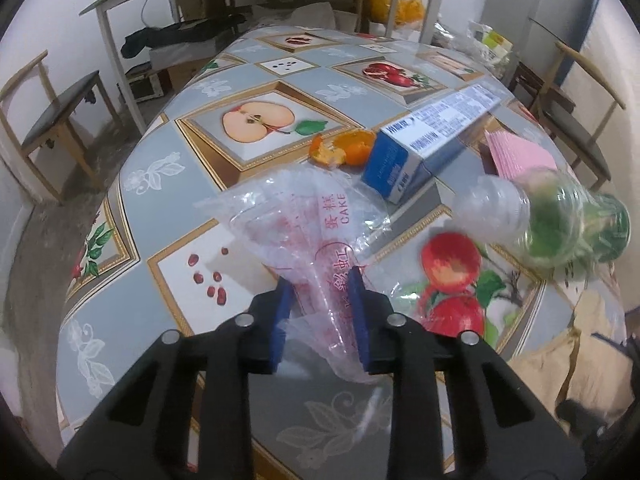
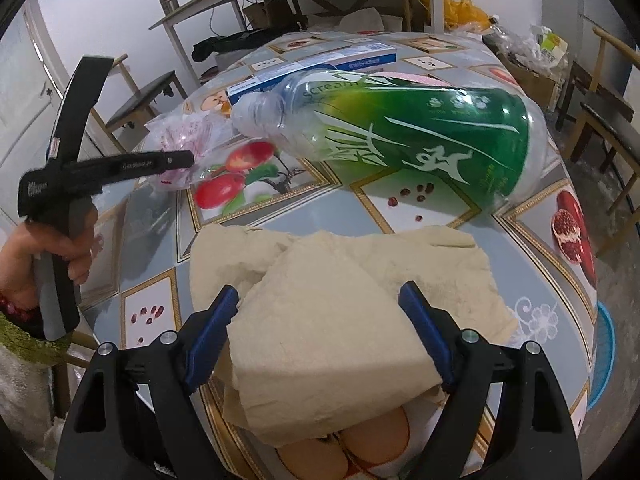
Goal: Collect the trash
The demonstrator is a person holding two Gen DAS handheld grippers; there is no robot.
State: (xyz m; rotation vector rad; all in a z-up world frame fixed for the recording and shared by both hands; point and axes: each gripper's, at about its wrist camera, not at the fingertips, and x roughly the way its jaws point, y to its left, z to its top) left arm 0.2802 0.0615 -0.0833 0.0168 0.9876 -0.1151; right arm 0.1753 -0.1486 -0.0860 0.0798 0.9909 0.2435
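We see the left tool (image 1: 320, 304) narrowed on a clear plastic bag (image 1: 304, 224) with red print; both blue pads (image 1: 282, 320) press against the bunched film, so we read it as clamped on the bag, which otherwise lies spread on the table (image 1: 168, 184). The right tool (image 2: 320, 332) stands wide apart, its pads (image 2: 212, 332) flanking a crumpled beige paper (image 2: 340, 300) that lies on the table at the near edge; we cannot tell whether the pads touch the paper, and nothing shows it pinched. An empty bottle (image 2: 400, 140) with a green label lies on its side just beyond the paper, its neck pointing toward the bag. The left wrist view alone shows pieces of orange peel (image 1: 344, 148) beside the near end of a long blue and white box (image 1: 436, 132), and a pink pad (image 1: 520, 152) behind the bottle; there the bottle (image 1: 552, 224) appears blurred at the right edge. The right wrist view alone shows the left tool (image 2: 176, 160) from the side, reaching into the bag (image 2: 188, 136), and the person's hand (image 2: 60, 256) gripping its handle, with a red bead bracelet and a green sleeve at the wrist. Both views show wooden chairs and a second table with clutter behind.
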